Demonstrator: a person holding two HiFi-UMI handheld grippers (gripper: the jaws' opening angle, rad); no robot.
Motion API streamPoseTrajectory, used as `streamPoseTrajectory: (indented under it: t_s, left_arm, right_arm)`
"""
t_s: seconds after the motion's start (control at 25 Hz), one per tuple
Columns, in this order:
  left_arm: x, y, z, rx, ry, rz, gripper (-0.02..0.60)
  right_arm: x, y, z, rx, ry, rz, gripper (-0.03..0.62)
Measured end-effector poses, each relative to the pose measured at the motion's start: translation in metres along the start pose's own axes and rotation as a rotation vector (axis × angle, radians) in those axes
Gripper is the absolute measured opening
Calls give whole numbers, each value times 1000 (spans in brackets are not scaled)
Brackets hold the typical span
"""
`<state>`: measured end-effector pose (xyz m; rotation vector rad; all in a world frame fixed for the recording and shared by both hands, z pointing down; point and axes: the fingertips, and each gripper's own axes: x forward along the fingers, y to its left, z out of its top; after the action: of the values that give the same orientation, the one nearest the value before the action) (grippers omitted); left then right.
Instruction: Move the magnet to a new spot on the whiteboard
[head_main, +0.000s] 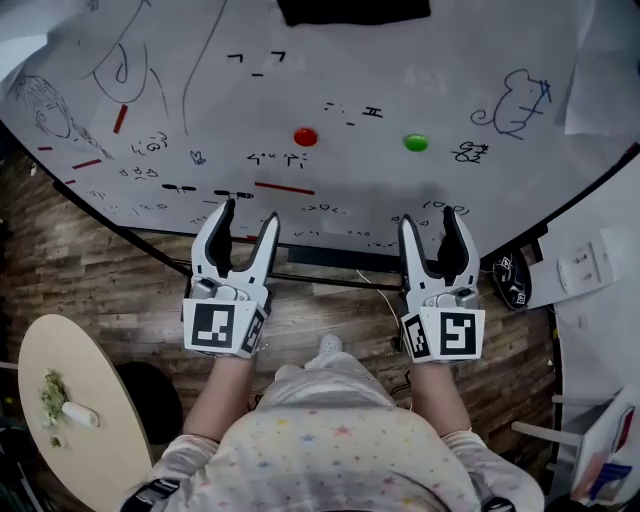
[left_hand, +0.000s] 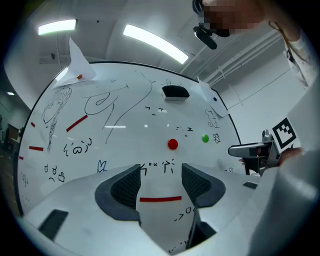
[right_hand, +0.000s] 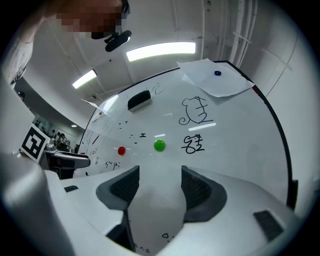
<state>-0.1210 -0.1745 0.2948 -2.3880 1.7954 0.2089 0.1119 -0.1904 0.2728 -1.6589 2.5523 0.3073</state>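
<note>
Pointing at whiteboard (head_main: 400, 60) | left tongs (head_main: 248, 212) spread, empty | right tongs (head_main: 429, 216) spread, empty

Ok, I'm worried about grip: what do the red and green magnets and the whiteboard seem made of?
Red magnet and green magnet: likely glossy plastic caps, going by the even, saturated colour and rounded shape. Whiteboard: smooth glossy white coating; bright light streaks reflect off it. Its core can't be told.

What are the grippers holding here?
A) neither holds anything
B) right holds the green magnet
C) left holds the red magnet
A: the left gripper and right gripper both have jaws apart and empty; the red magnet and green magnet sit on the whiteboard.
</note>
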Motion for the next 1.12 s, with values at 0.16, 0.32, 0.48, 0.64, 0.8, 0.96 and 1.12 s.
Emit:
streamPoseTrajectory:
  t_s: [0.16, 0.32, 0.48, 0.64, 0.8, 0.96, 1.12]
  left_arm:
    - [32, -10, 0, 10, -20, 5, 238]
    - [52, -19, -3, 17, -17, -8, 236]
    - [63, -8, -5, 12, -18, -11, 236]
    - [68, -2, -5, 9, -9, -41, 236]
    - [70, 5, -1, 7, -19, -64, 236]
    - [70, 8, -1, 2, -22, -75, 236]
    - [69, 8, -2, 2, -22, -91, 236]
  right_arm:
    - [17, -18, -1, -42, -3, 3, 245]
    - [27, -20, -7, -67, 23, 4, 246]
    - [33, -22, -7, -61, 24, -23, 245]
    - [35, -22, -2, -63, 25, -59, 242]
    - [41, -19, 7, -71, 12, -84, 238]
    - [46, -15, 15, -76, -1, -93, 236]
    - [51, -12, 22, -81, -13, -88, 224]
